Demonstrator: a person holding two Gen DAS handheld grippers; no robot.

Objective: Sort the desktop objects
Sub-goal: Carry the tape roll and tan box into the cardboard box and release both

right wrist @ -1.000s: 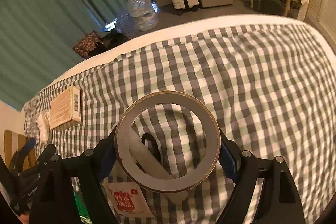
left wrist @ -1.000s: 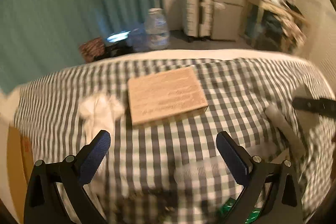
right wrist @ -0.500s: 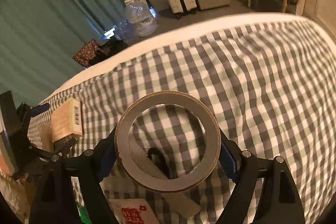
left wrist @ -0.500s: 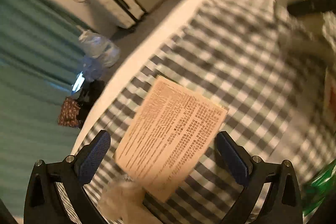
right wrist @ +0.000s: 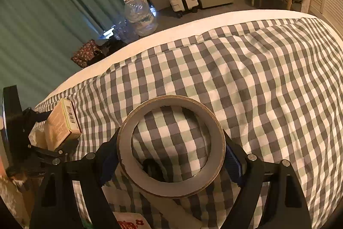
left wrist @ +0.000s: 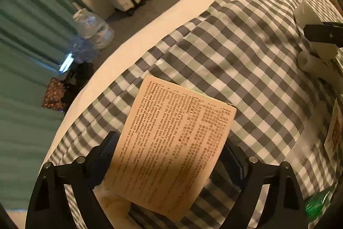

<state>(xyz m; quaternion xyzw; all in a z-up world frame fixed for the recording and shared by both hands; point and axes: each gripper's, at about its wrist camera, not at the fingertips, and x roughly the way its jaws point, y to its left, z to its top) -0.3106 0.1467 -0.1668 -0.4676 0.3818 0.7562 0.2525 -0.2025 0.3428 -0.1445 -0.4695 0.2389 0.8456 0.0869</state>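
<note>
The left gripper (left wrist: 169, 156), a second ago short of the box (left wrist: 171, 149), now straddles it, jaws closing. The right gripper (right wrist: 171, 156) still clamps the tape roll (right wrist: 171, 146).

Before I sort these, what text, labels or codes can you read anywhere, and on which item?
Box, top face: dense small print in English and Chinese, too blurred to quote.
Box end, right wrist view: a barcode, digits too small to read.
White packet: red characters and a flower mark, cut off by the frame, unreadable.
Tape roll: no text visible.
</note>
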